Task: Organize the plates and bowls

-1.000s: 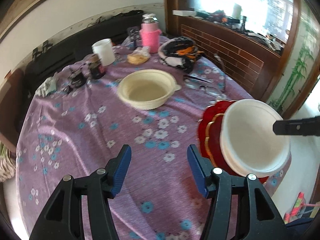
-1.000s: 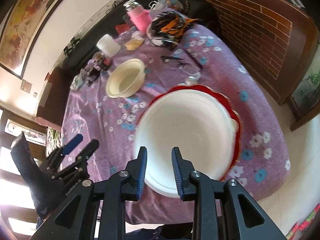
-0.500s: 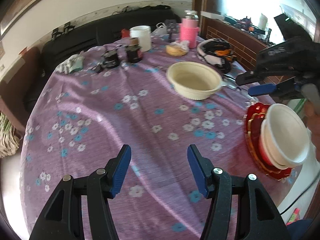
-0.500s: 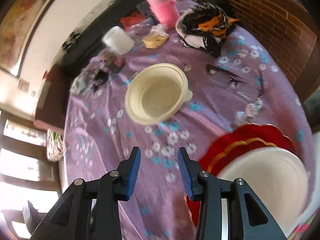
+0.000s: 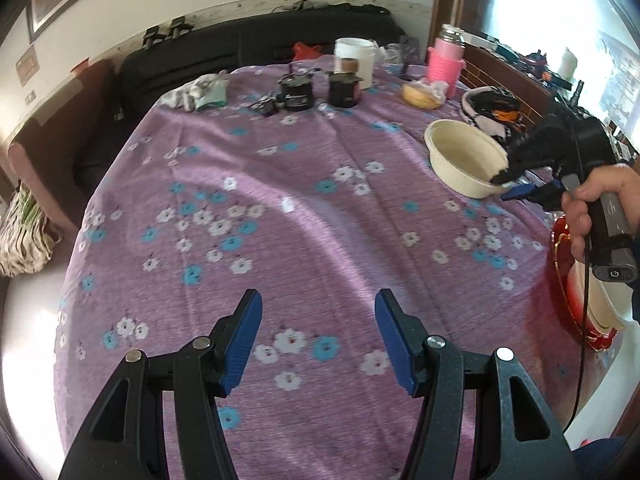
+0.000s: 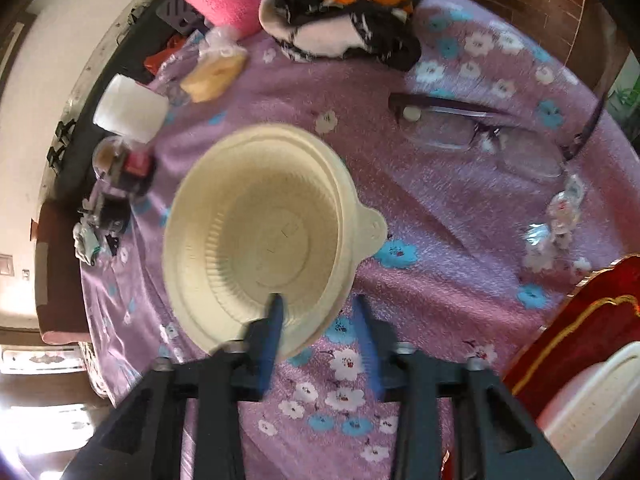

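A cream bowl [image 6: 256, 236] with a small rim tab sits on the purple flowered tablecloth [image 5: 304, 216]; it also shows in the left wrist view [image 5: 464, 160]. My right gripper [image 6: 320, 312] is open, with its left finger inside the bowl and its right finger outside, so the near rim lies between them. A white bowl [image 6: 592, 404] sits on red plates [image 6: 572, 320] at the table's right edge. My left gripper [image 5: 318, 336] is open and empty above the cloth near the front edge.
Eyeglasses [image 6: 484, 132] lie right of the cream bowl. At the far side stand a pink-sleeved flask [image 5: 444, 64], a white jar [image 5: 354, 60], two dark jars [image 5: 320, 90], a bagged bun [image 5: 424, 94] and a black-orange cloth bundle [image 6: 344, 8].
My right gripper left the white bowl on the red plates, moved to the cream bowl and now straddles its near rim. My left gripper swung left and back, staying open.
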`<state>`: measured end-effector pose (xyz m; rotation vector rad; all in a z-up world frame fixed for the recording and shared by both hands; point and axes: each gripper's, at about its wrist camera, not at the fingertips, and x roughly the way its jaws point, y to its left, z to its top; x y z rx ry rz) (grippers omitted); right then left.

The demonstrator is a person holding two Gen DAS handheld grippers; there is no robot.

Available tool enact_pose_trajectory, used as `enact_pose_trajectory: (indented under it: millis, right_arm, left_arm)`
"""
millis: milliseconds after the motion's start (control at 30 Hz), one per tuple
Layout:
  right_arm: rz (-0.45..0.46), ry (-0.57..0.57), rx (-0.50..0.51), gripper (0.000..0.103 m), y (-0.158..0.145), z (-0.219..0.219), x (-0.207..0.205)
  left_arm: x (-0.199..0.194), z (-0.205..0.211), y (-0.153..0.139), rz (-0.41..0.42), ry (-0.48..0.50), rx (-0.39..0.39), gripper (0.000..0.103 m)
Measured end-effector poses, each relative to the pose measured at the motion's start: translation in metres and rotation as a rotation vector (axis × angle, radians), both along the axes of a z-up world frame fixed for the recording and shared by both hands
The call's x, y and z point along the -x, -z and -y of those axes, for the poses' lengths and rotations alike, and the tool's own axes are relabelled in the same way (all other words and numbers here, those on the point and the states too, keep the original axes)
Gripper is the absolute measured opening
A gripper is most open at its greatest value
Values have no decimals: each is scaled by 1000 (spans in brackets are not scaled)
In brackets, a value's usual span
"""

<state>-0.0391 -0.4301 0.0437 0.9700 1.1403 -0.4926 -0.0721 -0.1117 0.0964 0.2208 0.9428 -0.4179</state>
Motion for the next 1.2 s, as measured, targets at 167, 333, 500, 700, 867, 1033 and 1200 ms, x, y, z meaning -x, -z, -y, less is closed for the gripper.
enact_pose_trajectory:
  millis: [167, 333, 500, 700, 867, 1033, 1200]
  right_arm:
    - [17, -34, 12, 14, 0, -10, 3]
    - [42, -150, -25, 10, -10, -39, 16]
    - [54, -332, -94, 10, -22, -85, 43]
    - [34, -480, -128, 11, -23, -123, 76]
    - [64, -480, -16, 24, -35, -118, 87]
    - [109, -442, -2, 28, -43, -102, 101]
    - [105, -433, -3, 28, -38, -100, 105]
  left_arm:
    - [-6, -8, 1, -7, -14, 10, 58]
    - [-9, -9, -1, -7, -9, 28, 58]
    - [-10, -14, -1, -20, -25, 49, 58]
    - [-10, -14, 4, -41, -38, 57, 58]
    - [-3, -3, 6, -61, -14, 64, 58]
    - [0, 10, 7, -87, 5, 80, 59]
    - [0, 20, 13, -117, 16, 82, 59]
